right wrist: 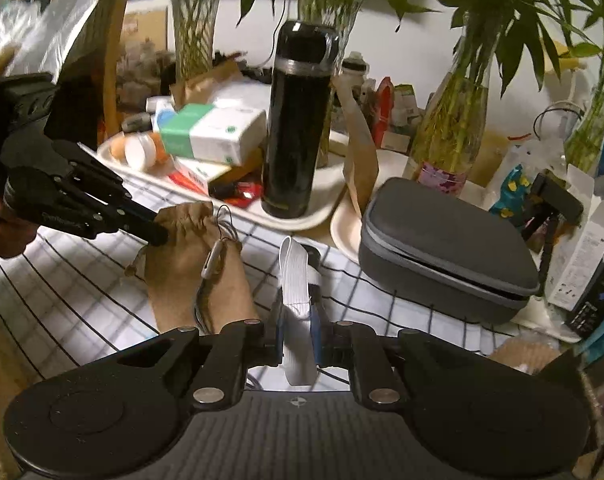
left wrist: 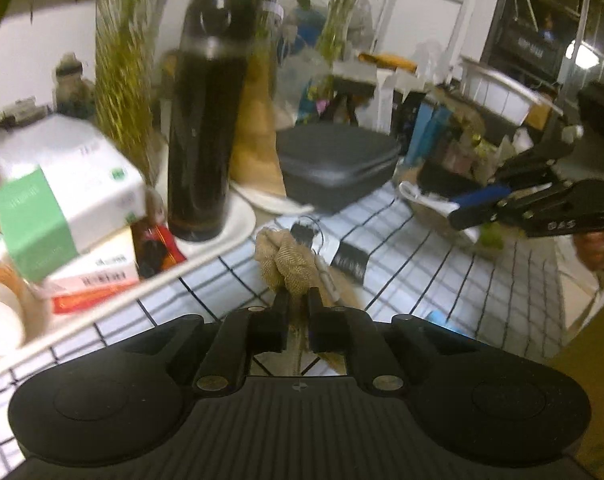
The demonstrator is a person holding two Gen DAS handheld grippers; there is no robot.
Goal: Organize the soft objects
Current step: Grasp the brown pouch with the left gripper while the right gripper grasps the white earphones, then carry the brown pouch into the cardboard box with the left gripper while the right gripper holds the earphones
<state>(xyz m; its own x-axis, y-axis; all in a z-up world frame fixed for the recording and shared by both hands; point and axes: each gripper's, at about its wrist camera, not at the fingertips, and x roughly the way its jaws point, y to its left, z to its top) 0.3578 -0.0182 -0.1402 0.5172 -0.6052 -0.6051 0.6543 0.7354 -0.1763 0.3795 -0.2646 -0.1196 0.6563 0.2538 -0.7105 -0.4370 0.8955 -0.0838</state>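
Left wrist view: your left gripper [left wrist: 298, 300] has its jaws clamped on the bunched neck of the tan drawstring cloth pouch [left wrist: 288, 260], above the black-and-white checked surface [left wrist: 441, 280]. Thin hold; a tug may slip it.

Right wrist view: your right gripper [right wrist: 298, 320] holds the white ribbed fabric strap [right wrist: 296, 280] between narrow jaws. The tall black flask [right wrist: 296, 120] stands beyond; a swing could topple it.
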